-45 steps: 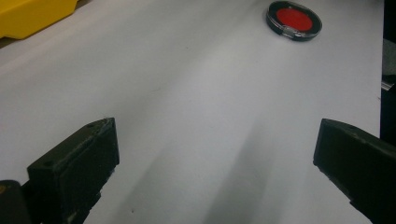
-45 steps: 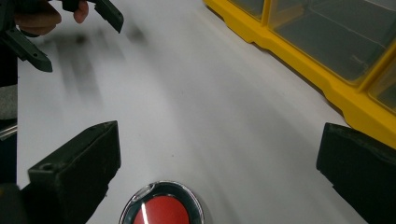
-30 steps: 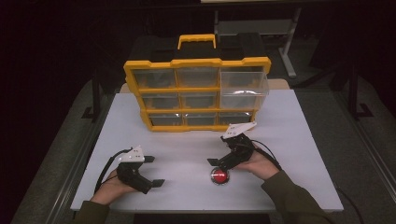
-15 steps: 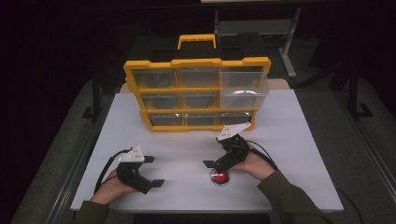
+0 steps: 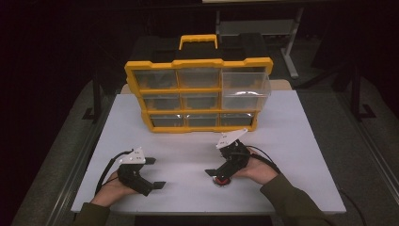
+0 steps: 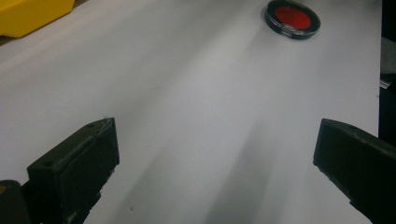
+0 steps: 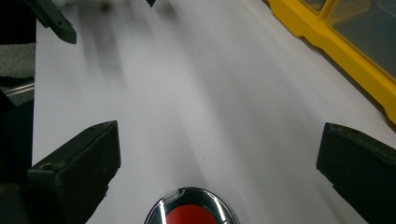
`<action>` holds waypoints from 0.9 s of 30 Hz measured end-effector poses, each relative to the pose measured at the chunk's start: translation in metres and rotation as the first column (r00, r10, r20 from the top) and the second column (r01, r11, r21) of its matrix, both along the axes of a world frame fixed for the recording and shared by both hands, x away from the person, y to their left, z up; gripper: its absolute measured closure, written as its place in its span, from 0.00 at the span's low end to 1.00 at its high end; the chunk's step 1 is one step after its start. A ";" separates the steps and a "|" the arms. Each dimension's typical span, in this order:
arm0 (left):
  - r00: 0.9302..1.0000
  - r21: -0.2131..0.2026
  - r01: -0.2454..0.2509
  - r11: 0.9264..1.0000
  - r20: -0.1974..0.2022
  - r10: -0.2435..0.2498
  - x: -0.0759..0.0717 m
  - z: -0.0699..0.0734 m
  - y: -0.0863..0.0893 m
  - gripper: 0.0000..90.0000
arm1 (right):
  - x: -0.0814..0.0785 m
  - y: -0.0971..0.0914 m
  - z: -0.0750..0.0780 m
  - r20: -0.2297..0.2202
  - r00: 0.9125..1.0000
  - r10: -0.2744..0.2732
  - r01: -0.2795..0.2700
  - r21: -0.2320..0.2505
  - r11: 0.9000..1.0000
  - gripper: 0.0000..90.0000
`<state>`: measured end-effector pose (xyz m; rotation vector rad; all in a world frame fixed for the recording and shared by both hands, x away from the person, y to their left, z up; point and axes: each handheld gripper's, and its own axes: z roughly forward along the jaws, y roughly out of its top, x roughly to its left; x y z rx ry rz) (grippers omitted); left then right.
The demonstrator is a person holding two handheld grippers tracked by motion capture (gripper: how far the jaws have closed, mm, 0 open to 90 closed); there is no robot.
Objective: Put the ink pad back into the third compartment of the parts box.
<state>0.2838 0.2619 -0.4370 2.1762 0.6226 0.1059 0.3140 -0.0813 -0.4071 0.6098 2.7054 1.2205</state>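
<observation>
Right hand-held gripper (image 5: pixel 220 175), jaws spread wide, hangs over the red disc (image 5: pixel 220 181) at 6 o'clock on the white surface (image 5: pixel 291 141); the disc is mostly hidden beneath it and cut off in its own view. It has slid left since earlier. Left hand-held gripper (image 5: pixel 153 172), also spread, rests at 7 o'clock; bare room lies between them, the yellow organizer (image 5: pixel 197 63) at 12
</observation>
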 end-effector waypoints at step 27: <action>1.000 0.003 0.000 1.000 -0.004 0.000 0.000 -0.002 0.001 0.00 | -0.007 0.004 -0.010 -0.016 0.995 0.097 -0.098 -0.127 0.987 0.00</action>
